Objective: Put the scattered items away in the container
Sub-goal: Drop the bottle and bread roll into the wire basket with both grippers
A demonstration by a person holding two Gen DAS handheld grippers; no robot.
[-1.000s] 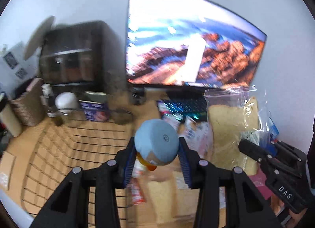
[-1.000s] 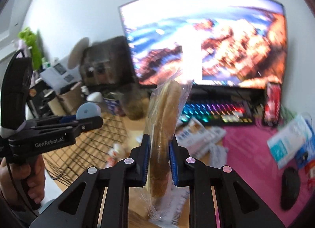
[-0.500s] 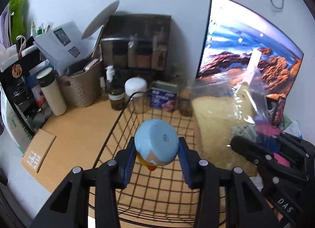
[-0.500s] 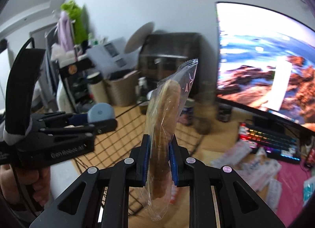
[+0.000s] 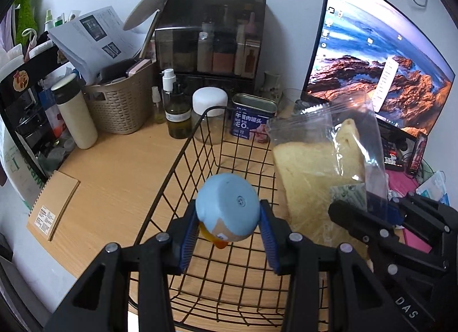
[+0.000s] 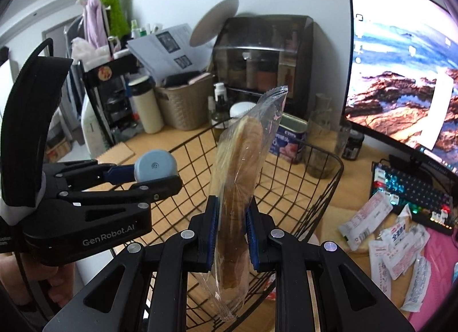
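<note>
Left wrist view shows the left gripper (image 5: pixel 229 243) with jaws clamped on a blue toy (image 5: pixel 227 208) above the wire basket (image 5: pixel 183 148), while at 3 o'clock the right gripper (image 6: pixel 230 234) pinches bagged bread (image 6: pixel 240 177), long axis upright, beside it over the basket.

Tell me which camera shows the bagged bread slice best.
Left wrist view: the bagged bread slice shows its broad face, gripped at the lower edge by the right gripper. Right wrist view shows it only edge-on between the jaws.
</note>
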